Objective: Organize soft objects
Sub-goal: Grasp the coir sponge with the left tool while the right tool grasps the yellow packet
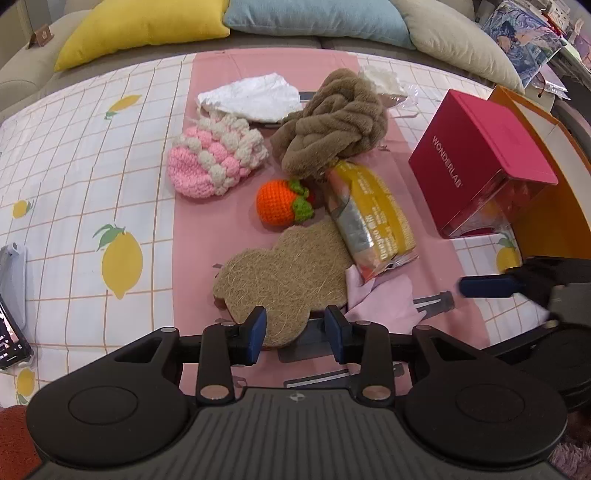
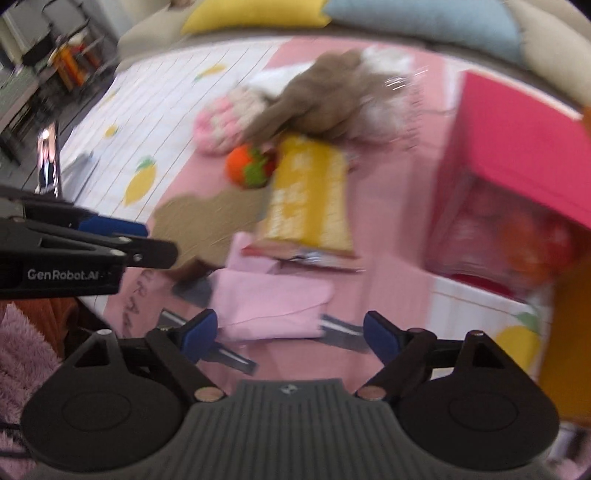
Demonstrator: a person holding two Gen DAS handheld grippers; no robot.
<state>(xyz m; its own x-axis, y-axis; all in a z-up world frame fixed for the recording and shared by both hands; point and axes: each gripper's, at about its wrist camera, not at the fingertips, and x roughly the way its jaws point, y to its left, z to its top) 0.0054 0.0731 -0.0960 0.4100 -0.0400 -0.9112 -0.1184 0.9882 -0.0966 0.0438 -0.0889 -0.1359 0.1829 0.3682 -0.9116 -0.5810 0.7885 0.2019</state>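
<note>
Soft things lie on a pink mat (image 1: 218, 221): a tan fibre pad (image 1: 280, 280), an orange crochet fruit (image 1: 277, 201), a pink and cream crochet piece (image 1: 214, 158), a brown knotted plush (image 1: 332, 125), a yellow packet (image 1: 373, 218) and a folded pink cloth (image 1: 384, 299). My left gripper (image 1: 295, 328) is open, its fingers on either side of the pad's near edge. My right gripper (image 2: 291, 334) is open, just in front of the pink cloth (image 2: 273, 302). The right wrist view is blurred.
A red box (image 1: 484, 155) stands at the right beside an orange container (image 1: 546, 206). A white crumpled cloth (image 1: 251, 98) lies at the back. Yellow, blue and beige cushions (image 1: 147, 29) line the sofa behind. A phone (image 1: 9, 328) lies at the left edge.
</note>
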